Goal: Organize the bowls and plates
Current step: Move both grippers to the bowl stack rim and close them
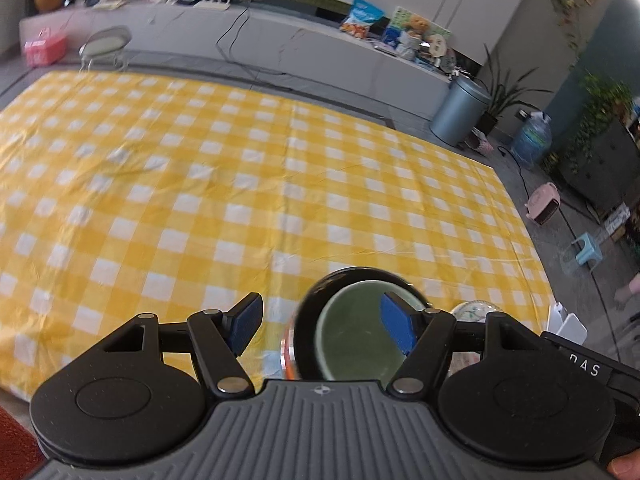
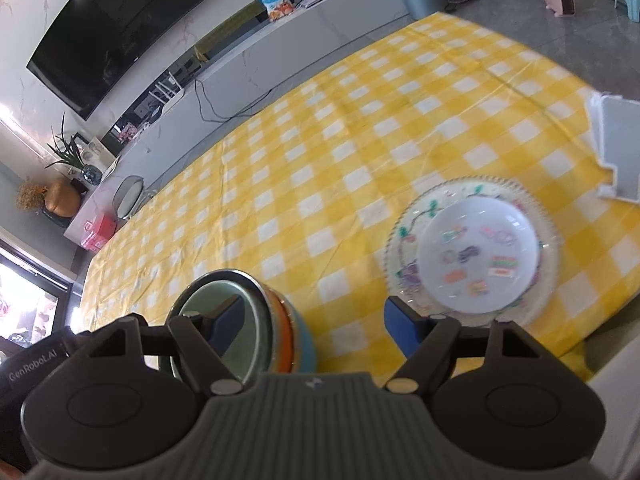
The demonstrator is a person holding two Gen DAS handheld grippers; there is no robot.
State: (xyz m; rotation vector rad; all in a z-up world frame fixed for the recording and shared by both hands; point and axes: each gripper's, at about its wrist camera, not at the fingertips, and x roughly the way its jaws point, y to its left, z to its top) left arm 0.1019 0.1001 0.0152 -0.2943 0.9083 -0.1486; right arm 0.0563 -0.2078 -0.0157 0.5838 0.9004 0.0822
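A stack of bowls (image 1: 352, 340) stands near the front edge of the table: a dark bowl with a green inside on top, orange and blue ones under it. My left gripper (image 1: 320, 324) is open, its right finger hanging over the top bowl's inside and its left finger beside the stack. In the right wrist view the same stack (image 2: 250, 332) sits at the lower left. The right gripper (image 2: 314, 324) is open too, with its left finger over the bowl and bare cloth between the pads. To its right a small white plate (image 2: 480, 256) with colourful prints lies on a larger patterned plate (image 2: 404, 240).
A yellow-and-white checked cloth (image 1: 240, 184) covers the table. A white stand (image 2: 616, 148) sits at the table's right edge. Beyond the far edge are a low white counter, a grey bin (image 1: 460, 108) and a water jug. A pink heater and a small stool stand on the floor.
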